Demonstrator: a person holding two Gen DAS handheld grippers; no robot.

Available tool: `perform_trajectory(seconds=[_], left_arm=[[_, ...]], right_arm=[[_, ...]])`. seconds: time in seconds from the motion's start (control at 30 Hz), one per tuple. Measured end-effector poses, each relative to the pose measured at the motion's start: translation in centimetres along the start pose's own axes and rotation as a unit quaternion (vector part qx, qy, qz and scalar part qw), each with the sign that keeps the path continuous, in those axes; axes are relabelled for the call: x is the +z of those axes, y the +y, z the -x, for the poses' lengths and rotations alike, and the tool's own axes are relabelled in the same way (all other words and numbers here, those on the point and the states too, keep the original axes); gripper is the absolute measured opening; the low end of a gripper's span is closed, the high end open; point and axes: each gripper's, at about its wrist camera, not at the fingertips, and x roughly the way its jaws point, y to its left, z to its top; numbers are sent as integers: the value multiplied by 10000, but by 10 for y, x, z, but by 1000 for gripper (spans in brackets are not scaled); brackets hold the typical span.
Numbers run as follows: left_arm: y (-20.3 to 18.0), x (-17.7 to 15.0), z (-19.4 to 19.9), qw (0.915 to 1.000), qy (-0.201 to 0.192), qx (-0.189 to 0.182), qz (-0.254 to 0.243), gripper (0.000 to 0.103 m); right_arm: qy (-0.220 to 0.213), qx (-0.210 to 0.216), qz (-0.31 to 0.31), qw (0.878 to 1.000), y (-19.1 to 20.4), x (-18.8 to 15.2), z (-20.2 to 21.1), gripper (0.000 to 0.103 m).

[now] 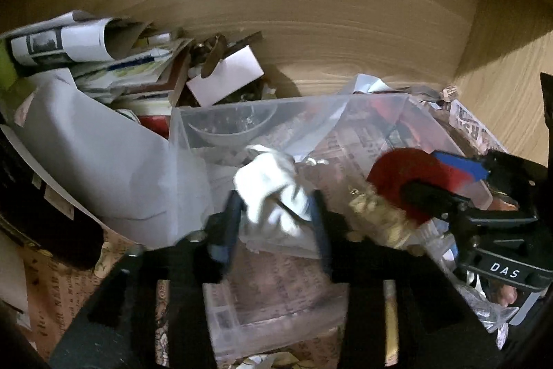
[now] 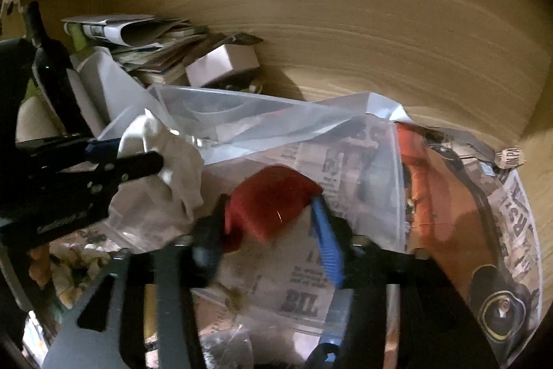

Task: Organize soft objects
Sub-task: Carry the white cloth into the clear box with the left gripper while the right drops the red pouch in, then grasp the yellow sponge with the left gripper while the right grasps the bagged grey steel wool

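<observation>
My left gripper [image 1: 276, 213] is shut on a crumpled white cloth [image 1: 273, 189] and holds it over the clear plastic box [image 1: 193, 127]. It also shows at the left of the right wrist view [image 2: 145, 154], with the white cloth [image 2: 172, 161] in it. My right gripper [image 2: 273, 213] is shut on a soft red object [image 2: 273, 199] above the same clear box [image 2: 345, 154]. In the left wrist view the right gripper [image 1: 439, 182] and the red object [image 1: 397, 172] sit at the right, over the box.
A heap of papers and magazines [image 1: 103, 57] and a small white box [image 1: 228, 75] lie at the back left against the wooden wall [image 1: 345, 33]. Newspaper-print paper [image 2: 518, 213] lines the surface. A dark bottle [image 2: 52, 71] stands at the left. A beige crumpled item [image 1: 380, 213] lies by the box.
</observation>
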Motion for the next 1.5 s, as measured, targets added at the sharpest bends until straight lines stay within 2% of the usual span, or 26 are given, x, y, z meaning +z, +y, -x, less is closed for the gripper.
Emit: perform_trajectory(seconds=[0.07, 0.17, 0.23, 0.37, 0.57, 0.83, 0.97, 1.23, 1.3, 1.5], left_arm=[[-2, -1, 4, 9999, -112, 75, -29, 56], [-2, 0, 13, 9998, -192, 63, -6, 57], [0, 0, 23, 9996, -288, 44, 39, 59], [1, -3, 49, 9974, -713, 88, 52, 71], [-3, -17, 85, 9947, -1030, 54, 6, 77], [-19, -46, 98, 9949, -998, -102, -57, 77], [-26, -61, 88, 9966, -777, -272, -91, 77], [-35, -80, 60, 9988, -294, -383, -6, 76], [-36, -83, 55, 9988, -234, -418, 57, 72], [-43, -88, 35, 9986, -12, -514, 148, 59]], right_arm=[[-119, -138, -15, 9998, -1, 1, 4, 73], [-289, -257, -24, 9992, -3, 4, 12, 79], [-429, -276, -57, 9987, -4, 6, 23, 81], [-724, -288, -87, 9969, -2, 5, 48, 83], [-1099, -241, -80, 9936, 5, -7, 89, 86], [-1053, -99, 21, 9944, 21, -38, 103, 86], [-859, 12, -50, 9963, 25, -56, 99, 86], [-437, 194, -214, 9986, 31, -84, 83, 86], [-326, 244, -233, 9989, 32, -89, 78, 86], [-28, 341, -253, 9991, 29, -97, 64, 61]])
